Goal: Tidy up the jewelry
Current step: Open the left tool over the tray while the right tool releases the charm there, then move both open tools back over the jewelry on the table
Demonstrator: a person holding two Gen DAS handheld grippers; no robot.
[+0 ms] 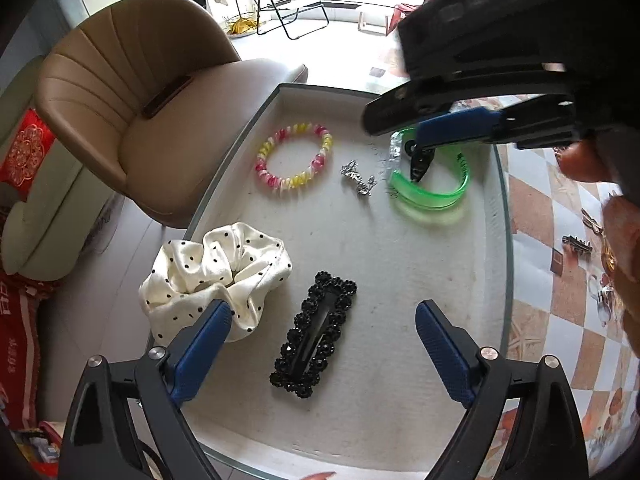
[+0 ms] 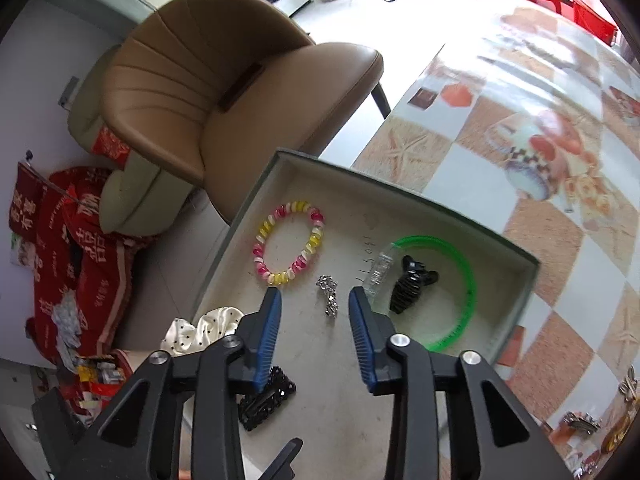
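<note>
A shallow grey tray [image 1: 496,216] [image 2: 516,264] holds a pink-yellow spiral hair tie [image 1: 294,159] [image 2: 288,249], a silver chain piece [image 1: 358,181] [image 2: 329,295], a green bangle [image 1: 434,196] [image 2: 460,312], a black claw clip [image 2: 410,285] lying inside the bangle, a dotted white scrunchie [image 1: 216,272] [image 2: 200,330] and a black beaded barrette [image 1: 314,328] [image 2: 266,398]. My left gripper [image 1: 323,354] is open and empty above the barrette. My right gripper [image 2: 315,334] is open and empty above the chain piece; in the left wrist view it hangs over the bangle [image 1: 452,128].
The tray sits on a table with a patterned cloth [image 2: 540,152]. More hair clips lie on the cloth at the right [image 1: 576,244] [image 2: 580,422]. A tan armchair [image 1: 140,100] [image 2: 224,92] stands beyond the tray's left side.
</note>
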